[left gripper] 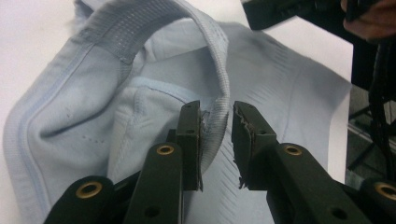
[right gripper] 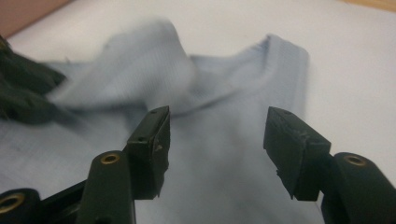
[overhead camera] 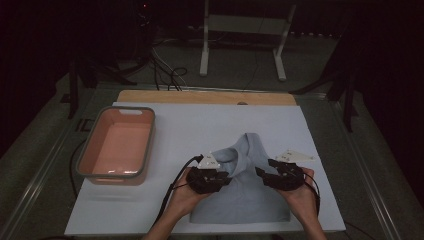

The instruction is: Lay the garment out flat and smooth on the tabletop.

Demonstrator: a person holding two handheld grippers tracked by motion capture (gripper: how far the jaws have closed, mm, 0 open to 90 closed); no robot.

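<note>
A light blue garment [overhead camera: 240, 197] lies on the white mat [overhead camera: 195, 125], its neck end bunched up toward the far side. My left gripper [overhead camera: 227, 176] is at the garment's left side. In the left gripper view its jaws [left gripper: 217, 112] stand a narrow gap apart around the ribbed edge strip [left gripper: 215, 70], so the gripper is open. The left jaw touches the strip. My right gripper [overhead camera: 260, 172] hovers over the garment's right side. Its jaws [right gripper: 217, 116] are wide open above the cloth [right gripper: 224, 158], holding nothing.
A pink tub with a grey rim [overhead camera: 85, 150] stands at the mat's left. A wooden board [overhead camera: 205, 96] runs along the far edge. Behind the table are a white stand [overhead camera: 205, 50] and floor cables [overhead camera: 167, 75]. The mat's near edge is just below the garment.
</note>
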